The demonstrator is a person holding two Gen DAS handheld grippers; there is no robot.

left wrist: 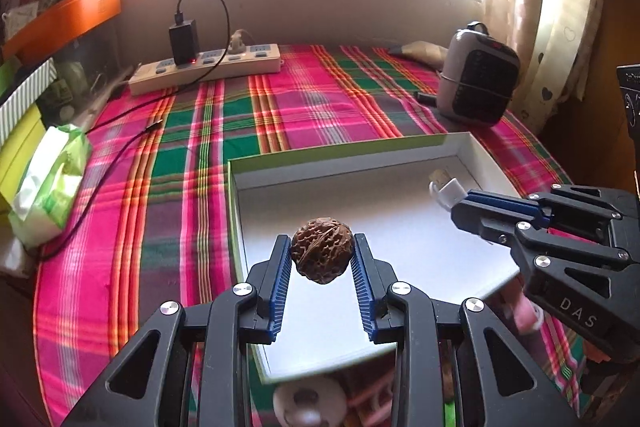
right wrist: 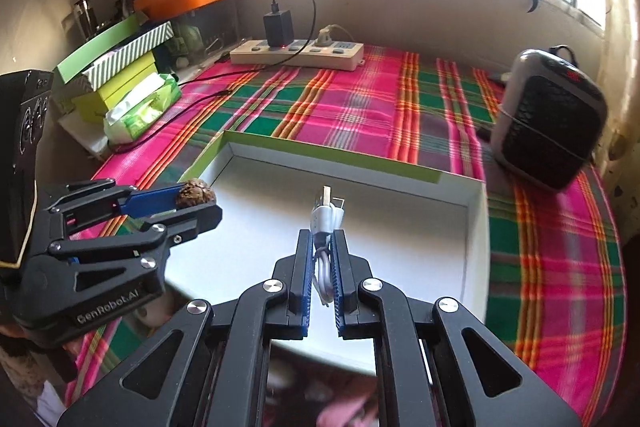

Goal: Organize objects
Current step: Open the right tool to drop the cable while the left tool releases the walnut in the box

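A shallow white box (left wrist: 472, 143) with a green rim lies on the plaid cloth; it also shows in the right wrist view (right wrist: 476, 227). My left gripper (left wrist: 322, 247) is shut on a brown walnut (left wrist: 322, 255) and holds it above the box's left part. The walnut also shows in the right wrist view (right wrist: 195, 193). My right gripper (right wrist: 323, 233) is shut on a white USB cable (right wrist: 326, 219), its plug pointing forward over the box. In the left wrist view the right gripper (left wrist: 460, 205) holds the cable (left wrist: 446, 189) at the box's right side.
A power strip (left wrist: 208, 69) with a black charger (left wrist: 184, 41) and trailing black cord lies at the back. A small heater (right wrist: 550, 119) stands at right. A tissue pack (left wrist: 48, 183) and stacked boxes (right wrist: 120, 67) sit at left. Pink and white items lie under the grippers.
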